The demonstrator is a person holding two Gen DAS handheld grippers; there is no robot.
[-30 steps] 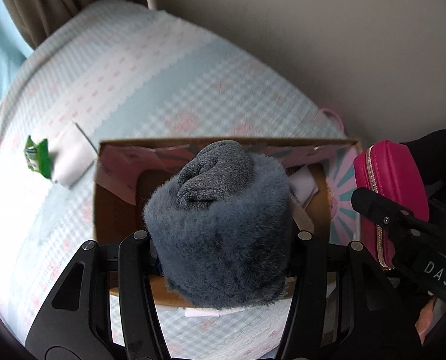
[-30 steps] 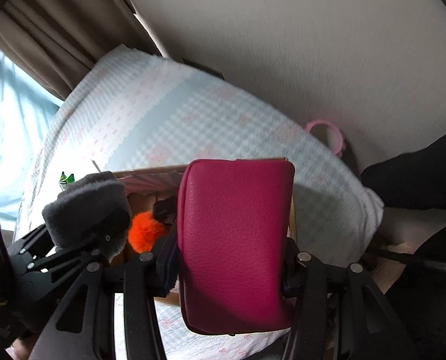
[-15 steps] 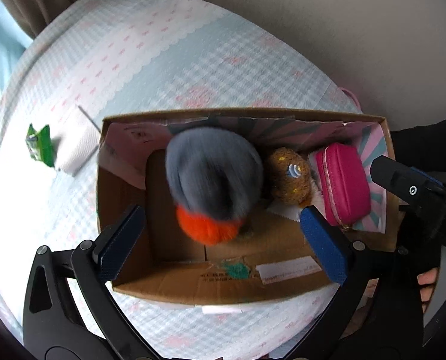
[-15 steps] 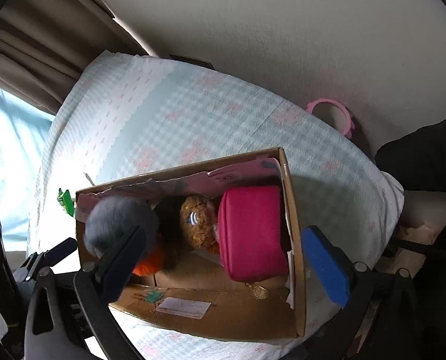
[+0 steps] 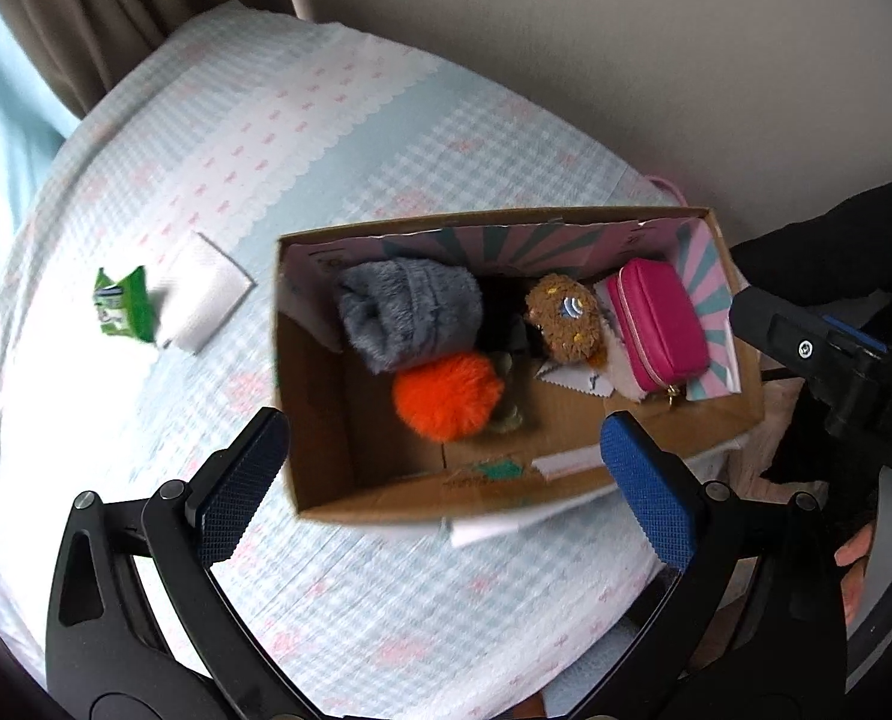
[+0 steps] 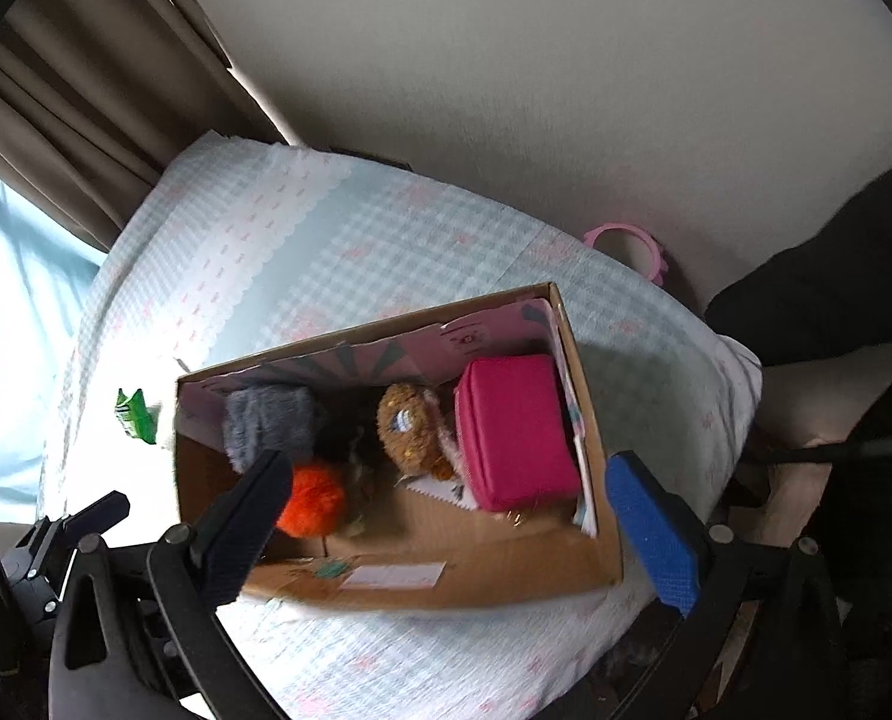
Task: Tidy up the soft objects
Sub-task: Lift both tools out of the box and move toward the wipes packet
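Open brown cardboard box (image 5: 350, 456) sits on the checked pale-blue bed cover (image 5: 338, 138), beyond and between both sets of fingers. Inside: grey furry bundle (image 5: 410, 312) at the left end, orange pompom (image 5: 446, 396) touching it, brown plush toy (image 5: 566, 324) mid-box, magenta zip pouch (image 6: 515, 432) at the right end. Left gripper (image 5: 446, 480) and right gripper (image 6: 446, 516): fingers spread wide, holding nothing.

Dark item (image 5: 503, 324) between grey furry roll (image 5: 410, 315) and brown plush (image 5: 563, 321) in cardboard box (image 5: 350, 450): in shadow, not identifiable. Print on green packet (image 5: 123, 312), left of frame, too small to read. In the right wrist view, a gripper finger (image 6: 239, 534) covers part of the orange pom-pom (image 6: 314, 501). Pink ring (image 6: 626, 240) partly hidden behind the tablecloth (image 6: 386, 240) edge, upper right. Box label (image 6: 395, 576) blurred, unreadable.
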